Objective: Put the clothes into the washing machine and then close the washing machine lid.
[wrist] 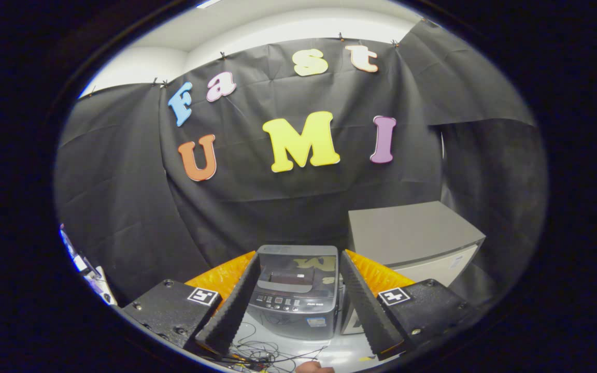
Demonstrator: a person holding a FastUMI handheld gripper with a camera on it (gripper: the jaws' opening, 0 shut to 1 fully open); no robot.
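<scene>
A small grey top-loading washing machine (295, 290) stands on the floor, framed between my two fingers and some way ahead of them. Its glossy dark lid (298, 269) lies flat and shut, with a row of buttons along the front panel. My gripper (296, 305) is open, its two ribbed black fingers (231, 305) spread wide with nothing between them. It is held well above and in front of the machine.
A grey and white box-shaped cabinet (415, 241) stands right of the machine, close beside it. Loose thin cables (262, 355) lie tangled on the pale floor in front of the machine. Cluttered items (83, 267) sit at the far left.
</scene>
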